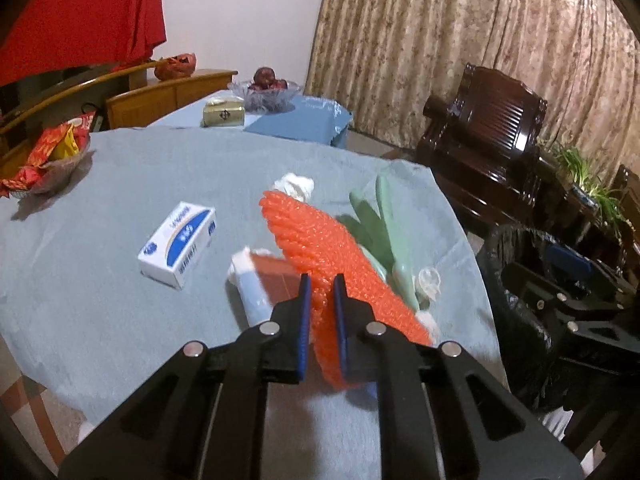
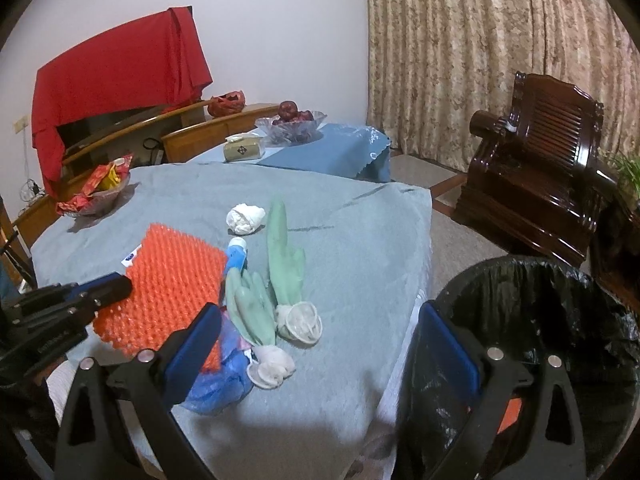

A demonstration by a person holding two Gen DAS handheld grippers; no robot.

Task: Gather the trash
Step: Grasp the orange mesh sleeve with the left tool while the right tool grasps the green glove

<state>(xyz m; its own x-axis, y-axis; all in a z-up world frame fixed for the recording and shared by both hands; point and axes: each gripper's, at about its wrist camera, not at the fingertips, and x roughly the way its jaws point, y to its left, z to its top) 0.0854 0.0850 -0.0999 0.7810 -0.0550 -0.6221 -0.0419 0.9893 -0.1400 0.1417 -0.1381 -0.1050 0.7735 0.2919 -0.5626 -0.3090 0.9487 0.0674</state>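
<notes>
My left gripper is shut on an orange foam net sheet and holds it lifted above the grey-blue table; it also shows in the right wrist view, at the left gripper. My right gripper is open and empty at the table's near right edge, beside the black-lined trash bin. On the table lie green rubber gloves, a crumpled white tissue, a white-and-blue box, a tube and a blue plastic bag.
A bowl of red-wrapped snacks sits at the table's far left. A second table behind holds a glass fruit bowl and a tissue box. A dark wooden armchair stands right, before curtains.
</notes>
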